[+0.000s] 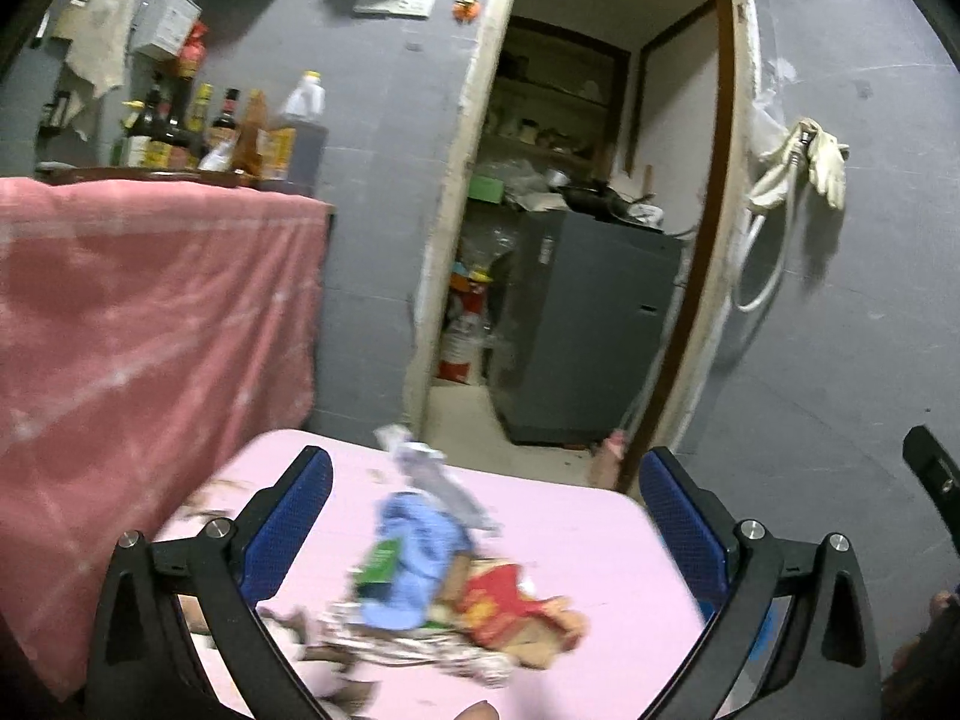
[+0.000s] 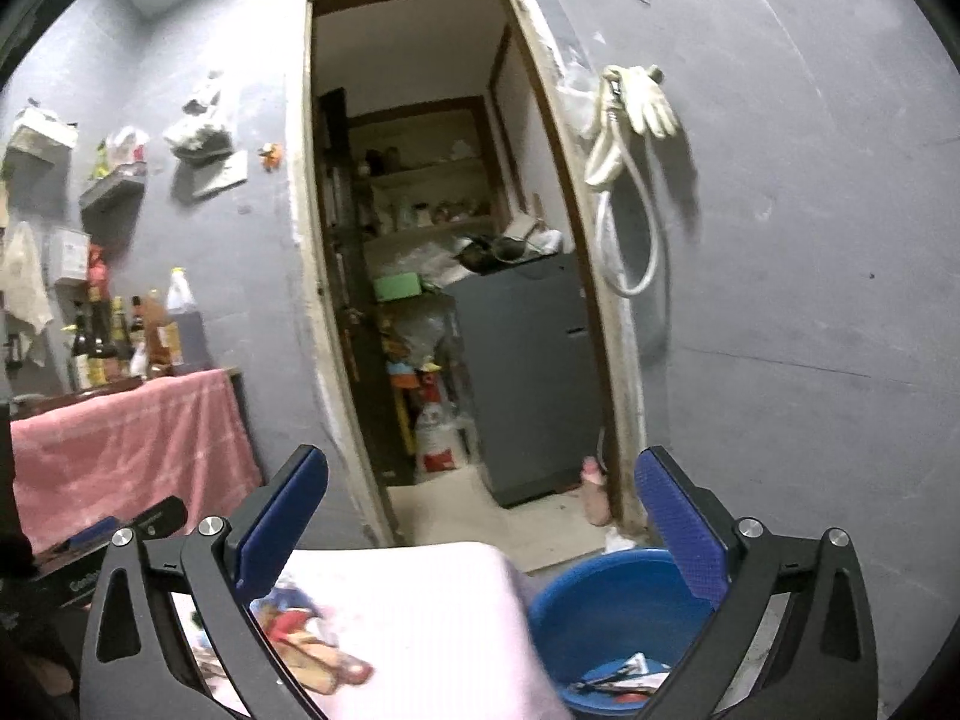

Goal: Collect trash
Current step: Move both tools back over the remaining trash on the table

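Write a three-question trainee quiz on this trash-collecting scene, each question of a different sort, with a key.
1. True or false: the left tongs are clamped on a wrapper.
2. Multiple choice: the blue basin sits where, seen from the right wrist? A) on the pink table B) on the floor beside the table, on its right C) inside the doorway
3. Fill in: the pile of wrappers lies on the ____ table.

Key
1. False: both tongs, the right tongs too, stand wide open with nothing between the pads.
2. B; some trash already lies in it.
3. Pink.
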